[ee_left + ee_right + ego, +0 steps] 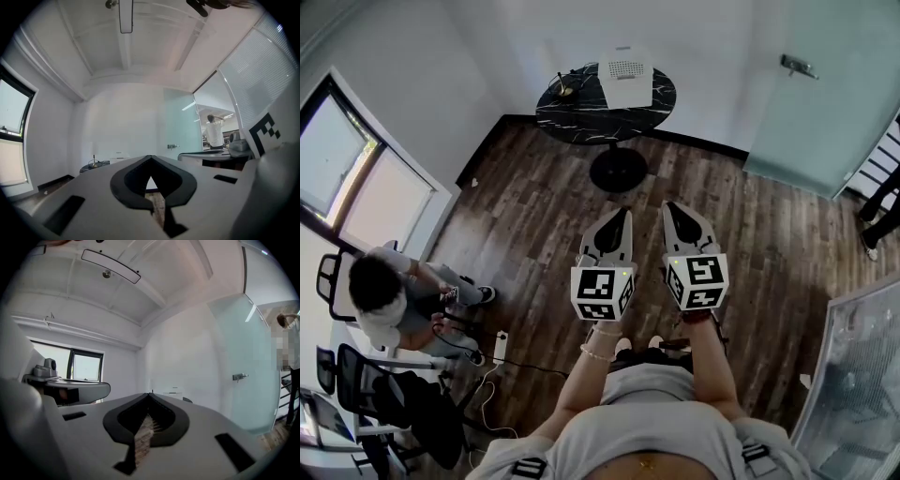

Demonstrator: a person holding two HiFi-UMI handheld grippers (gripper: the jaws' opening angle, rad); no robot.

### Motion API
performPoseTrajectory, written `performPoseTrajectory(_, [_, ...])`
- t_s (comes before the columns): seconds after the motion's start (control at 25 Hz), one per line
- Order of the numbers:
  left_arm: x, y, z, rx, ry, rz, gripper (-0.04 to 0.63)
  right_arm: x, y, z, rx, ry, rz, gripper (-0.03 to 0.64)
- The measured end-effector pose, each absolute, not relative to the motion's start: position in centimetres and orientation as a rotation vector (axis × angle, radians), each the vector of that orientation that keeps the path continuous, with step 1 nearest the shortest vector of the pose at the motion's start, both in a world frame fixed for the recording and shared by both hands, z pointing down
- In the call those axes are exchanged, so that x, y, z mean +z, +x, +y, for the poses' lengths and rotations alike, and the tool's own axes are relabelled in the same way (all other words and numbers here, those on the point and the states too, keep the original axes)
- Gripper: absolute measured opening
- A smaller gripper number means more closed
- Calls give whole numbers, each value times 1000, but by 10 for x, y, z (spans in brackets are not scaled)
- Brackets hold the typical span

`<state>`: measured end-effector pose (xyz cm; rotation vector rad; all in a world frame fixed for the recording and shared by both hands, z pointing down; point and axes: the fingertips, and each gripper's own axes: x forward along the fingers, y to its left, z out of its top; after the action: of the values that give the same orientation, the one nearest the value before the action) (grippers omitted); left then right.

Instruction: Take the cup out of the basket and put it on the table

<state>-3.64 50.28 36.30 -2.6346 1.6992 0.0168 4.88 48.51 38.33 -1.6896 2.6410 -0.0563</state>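
Note:
A round black marble table stands on the wooden floor ahead, and a white basket rests on its far side. No cup shows in any view. My left gripper and right gripper are held level side by side, pointing toward the table and well short of it. Both are shut with nothing between the jaws. In the left gripper view the left gripper has the table far off. In the right gripper view the right gripper has the basket just past its tip.
A person sits at the left among office chairs. A power strip with a cable lies on the floor. A frosted glass door is at the back right, a glass panel at the lower right. A small brass object stands on the table.

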Motion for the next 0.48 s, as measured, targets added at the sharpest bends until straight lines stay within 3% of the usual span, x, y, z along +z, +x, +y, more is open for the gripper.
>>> performPoseTrajectory(0.48, [368,-19,506,27,-2632,1720,6,387,63,486,-56,-1658,2658,8])
